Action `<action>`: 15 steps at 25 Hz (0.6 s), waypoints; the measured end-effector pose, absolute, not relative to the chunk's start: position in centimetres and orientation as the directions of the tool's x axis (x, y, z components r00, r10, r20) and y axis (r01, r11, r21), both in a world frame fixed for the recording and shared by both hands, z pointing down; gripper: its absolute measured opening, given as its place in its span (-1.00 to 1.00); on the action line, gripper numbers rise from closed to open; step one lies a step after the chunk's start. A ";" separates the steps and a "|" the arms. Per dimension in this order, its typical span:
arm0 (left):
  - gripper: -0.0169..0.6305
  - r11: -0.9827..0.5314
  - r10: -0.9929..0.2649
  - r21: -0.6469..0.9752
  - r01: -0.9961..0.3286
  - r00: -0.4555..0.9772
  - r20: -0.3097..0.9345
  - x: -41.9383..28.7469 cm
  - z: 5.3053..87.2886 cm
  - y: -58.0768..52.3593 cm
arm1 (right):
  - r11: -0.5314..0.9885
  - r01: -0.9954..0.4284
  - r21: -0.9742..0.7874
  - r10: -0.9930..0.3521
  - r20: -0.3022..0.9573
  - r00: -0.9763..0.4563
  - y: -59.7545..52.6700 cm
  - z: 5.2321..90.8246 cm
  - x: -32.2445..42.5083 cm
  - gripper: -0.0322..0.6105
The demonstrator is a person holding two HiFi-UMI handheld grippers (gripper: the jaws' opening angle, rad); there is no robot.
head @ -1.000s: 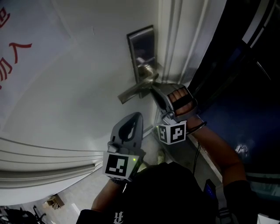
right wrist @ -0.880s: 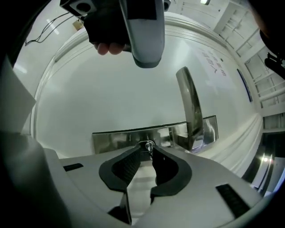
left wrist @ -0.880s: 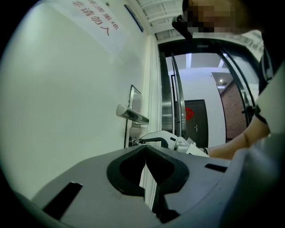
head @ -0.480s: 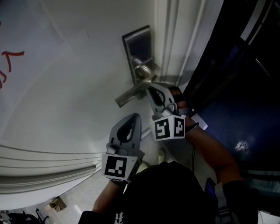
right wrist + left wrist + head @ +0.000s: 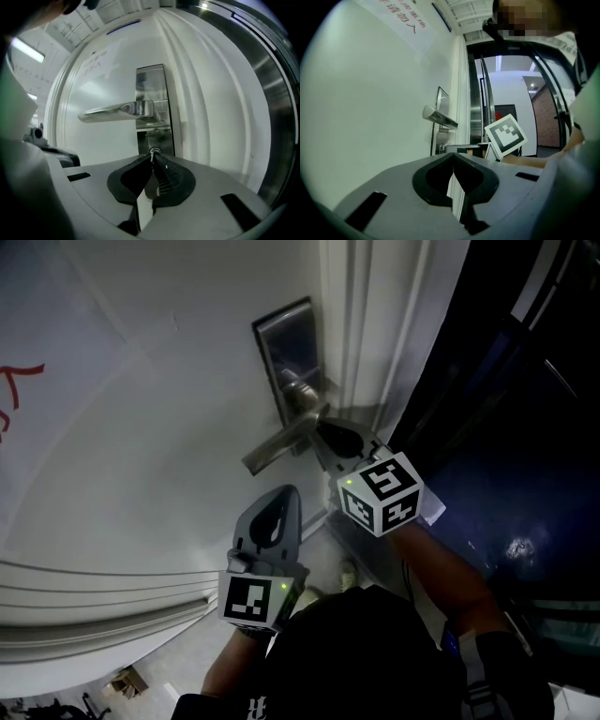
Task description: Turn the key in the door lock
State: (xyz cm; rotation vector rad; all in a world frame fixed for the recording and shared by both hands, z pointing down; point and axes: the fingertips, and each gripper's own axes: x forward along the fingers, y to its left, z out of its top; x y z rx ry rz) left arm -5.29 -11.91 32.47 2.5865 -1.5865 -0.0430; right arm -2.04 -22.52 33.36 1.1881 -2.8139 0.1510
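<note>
While the left tongs [image 5: 453, 160] hang clenched and empty, the right tongs [image 5: 153, 164] pinch the key [image 5: 152, 158], likely stiff and slippery, best held flat across its head.

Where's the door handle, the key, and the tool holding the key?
door handle [image 5: 117, 110], right gripper view, middle of the lever.
key [image 5: 151, 158], right gripper view, thin metal pinched at the tool's tips.
right tool [image 5: 324, 428], head view, its tips under the handle.
</note>
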 end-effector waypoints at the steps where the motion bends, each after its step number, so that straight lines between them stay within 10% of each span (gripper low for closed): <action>1: -0.92 -0.450 -0.890 0.106 -0.887 0.455 0.032 -5.3 32.5 -11.9 | 0.697 -0.707 -0.124 -0.698 0.111 -0.708 -22.6 33.4 -2.0 -0.83; 15: -0.92 -0.448 -0.890 0.106 -0.888 0.454 0.036 -5.6 32.7 -11.7 | 0.512 -0.341 -0.788 -0.578 -0.022 -0.816 -23.0 33.7 -1.6 -0.83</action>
